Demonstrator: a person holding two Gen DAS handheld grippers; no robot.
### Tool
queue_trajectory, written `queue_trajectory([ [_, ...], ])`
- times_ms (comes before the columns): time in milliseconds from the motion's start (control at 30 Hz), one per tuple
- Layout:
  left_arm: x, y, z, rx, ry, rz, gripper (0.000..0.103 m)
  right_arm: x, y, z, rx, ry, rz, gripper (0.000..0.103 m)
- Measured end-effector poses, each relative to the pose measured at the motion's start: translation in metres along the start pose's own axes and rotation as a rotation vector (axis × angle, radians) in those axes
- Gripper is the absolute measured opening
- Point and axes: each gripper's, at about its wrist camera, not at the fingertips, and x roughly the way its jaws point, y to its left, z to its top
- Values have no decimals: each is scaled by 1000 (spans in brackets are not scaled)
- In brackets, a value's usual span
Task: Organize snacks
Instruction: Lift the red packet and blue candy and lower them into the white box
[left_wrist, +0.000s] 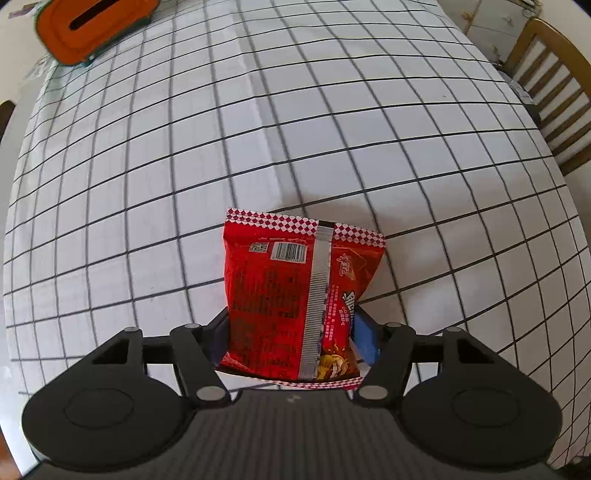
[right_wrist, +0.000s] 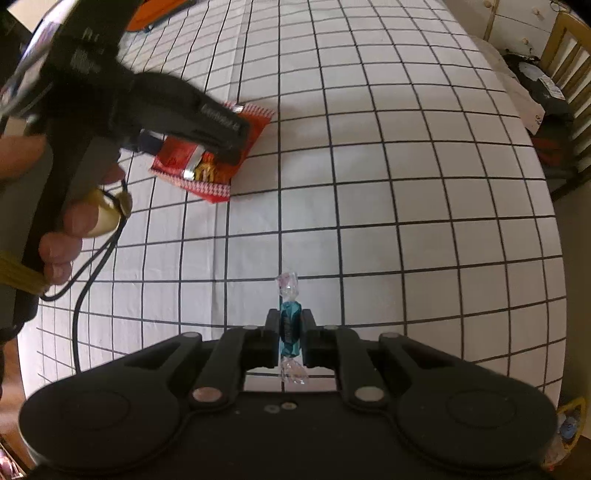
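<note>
My left gripper (left_wrist: 291, 325) is shut on a red snack bag (left_wrist: 295, 288), back side up with barcode and silver seam showing, held just above the checked tablecloth (left_wrist: 147, 184). In the right wrist view the same bag (right_wrist: 210, 162) sits in the left gripper (right_wrist: 221, 140) at the upper left, with a hand on its handle. My right gripper (right_wrist: 290, 325) is shut on a small teal wrapped candy (right_wrist: 290, 325) with clear twisted ends, held upright above the cloth.
An orange box with a slot (left_wrist: 92, 26) lies at the table's far left corner. A wooden chair (left_wrist: 550, 92) stands past the right edge. A cable (right_wrist: 88, 280) hangs from the left gripper's handle. Clutter (right_wrist: 546, 107) lies beside the far right.
</note>
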Motion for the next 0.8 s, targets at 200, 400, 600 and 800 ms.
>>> queue_trajectory([
  [200, -16, 18, -10, -41, -21, 4, 65, -19, -4, -5, 3, -29, 17, 10],
  [400, -42, 30, -22, -81, -71, 5, 65, -39, -4, -11, -5, -64, 37, 10],
  [600, -73, 27, -35, -100, -118, -5, 65, -59, -2, -21, -35, -91, 64, 10],
  [800, -115, 20, -56, -105, -169, 3, 65, -86, -4, -35, -70, -122, 104, 10],
])
